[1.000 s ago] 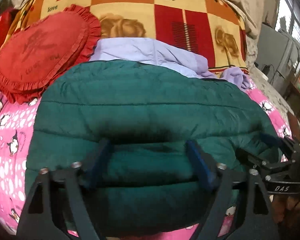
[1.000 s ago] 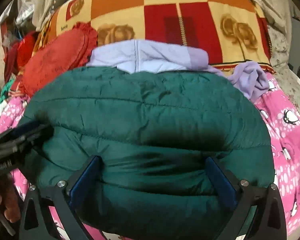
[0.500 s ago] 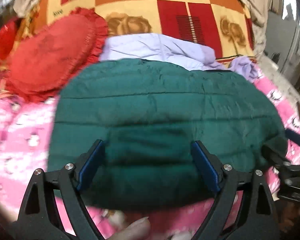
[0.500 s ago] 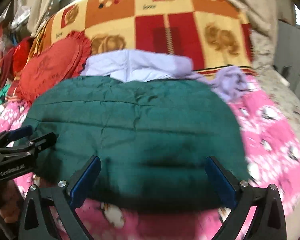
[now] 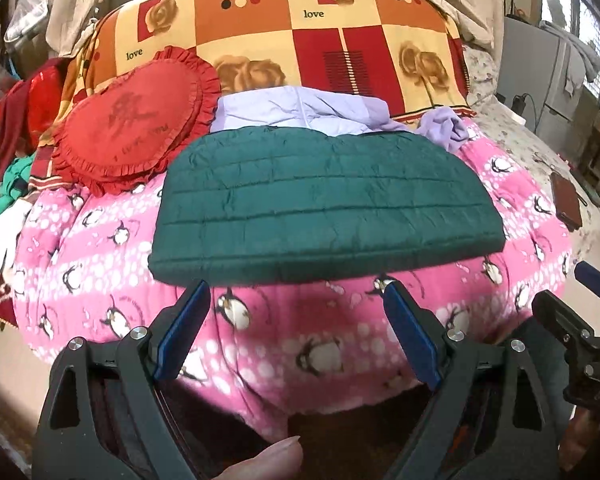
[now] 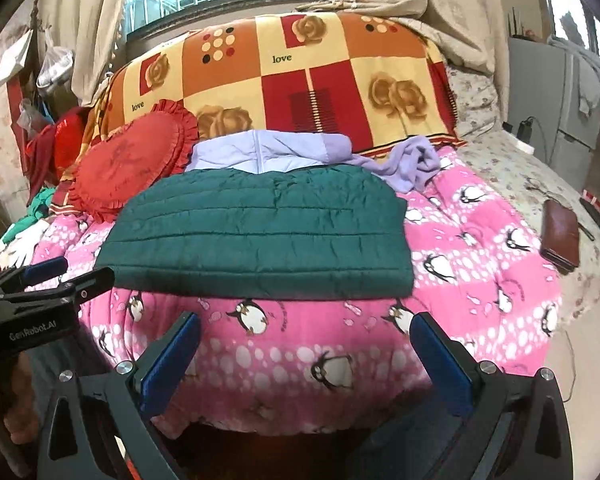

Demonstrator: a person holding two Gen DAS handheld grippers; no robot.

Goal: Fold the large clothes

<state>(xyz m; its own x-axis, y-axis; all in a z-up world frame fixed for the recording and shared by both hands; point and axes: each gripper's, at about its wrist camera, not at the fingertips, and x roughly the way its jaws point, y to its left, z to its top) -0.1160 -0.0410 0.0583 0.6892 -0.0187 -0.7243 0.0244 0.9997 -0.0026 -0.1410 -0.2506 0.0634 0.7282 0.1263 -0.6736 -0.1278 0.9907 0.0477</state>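
Both grippers have drawn back from the bed since a second ago: then their blue pads sat over the dark green quilted puffer jacket (image 5: pixel 324 204), and now they hang off the near edge of the mattress with pink cloth between them. The left gripper (image 5: pixel 296 332) has its jaws spread wide and nothing in them; the right gripper (image 6: pixel 304 364) is likewise wide apart and empty. Neither touches the jacket.

That jacket lies folded into a flat, broad rectangle on the pink penguin-print blanket (image 6: pixel 480 264), its stitched channels running side to side, its near edge well back from the blanket's front drop. Just behind it, partly tucked under its far edge, is a pale lilac garment (image 6: pixel 268 152), with a looser lilac bundle spilling to the right. At the jacket's far left corner rests a red heart-shaped frilled cushion (image 5: pixel 136 120), leaning on an orange, red and cream checked blanket with rose prints (image 6: pixel 300 76) heaped up at the head of the bed.

Off to the right, on a floral sheet, lies a brown leather wallet (image 6: pixel 560 236), well apart from the jacket. A fingertip (image 5: pixel 268 460) shows at the bottom of the left wrist view, below the jaws. In the right wrist view the left gripper appears at the left edge, level with the jacket's near left corner.
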